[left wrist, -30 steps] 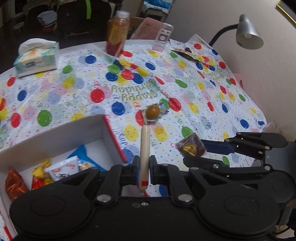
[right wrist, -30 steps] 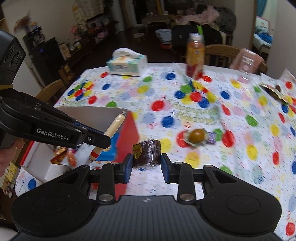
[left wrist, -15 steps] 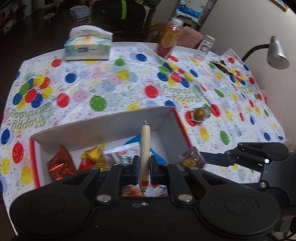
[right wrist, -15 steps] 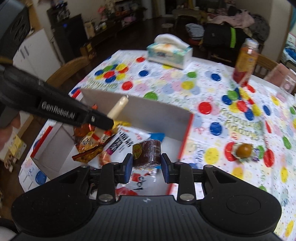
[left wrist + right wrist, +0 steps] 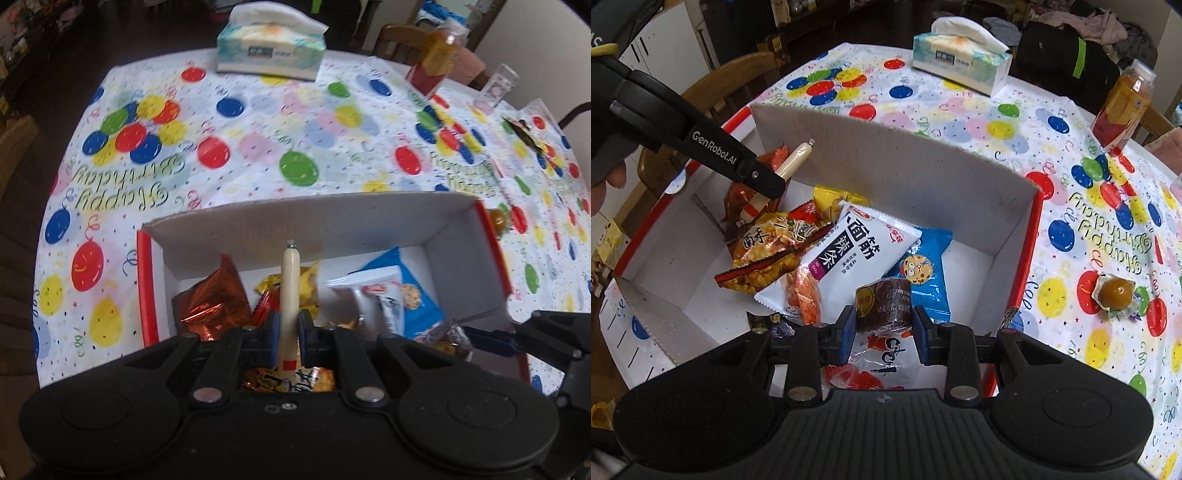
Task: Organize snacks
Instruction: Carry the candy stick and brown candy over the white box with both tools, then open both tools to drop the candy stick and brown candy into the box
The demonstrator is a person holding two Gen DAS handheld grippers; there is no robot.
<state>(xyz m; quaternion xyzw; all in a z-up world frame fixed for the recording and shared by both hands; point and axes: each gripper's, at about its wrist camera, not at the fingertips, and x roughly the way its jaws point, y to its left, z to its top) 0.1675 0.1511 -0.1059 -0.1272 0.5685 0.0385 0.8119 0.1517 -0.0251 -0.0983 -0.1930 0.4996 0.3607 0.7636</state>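
The left gripper [image 5: 287, 334] is clamped on a sausage stick [image 5: 288, 295], which stands up between its fingers above the open box [image 5: 306, 218]. The right gripper [image 5: 882, 328] is closed on a brown roll [image 5: 884, 302], held between its pads over the box interior. Below and ahead of both sets of fingers, packets are piled in the box: a white packet [image 5: 849, 251], a blue packet [image 5: 925, 273], an orange foil bag [image 5: 212, 302]. A wrapped candy [image 5: 1115, 293] is seen on the tablecloth [image 5: 258, 147], right of the right fingers, outside the box. A tissue box [image 5: 269, 51] lies far ahead.
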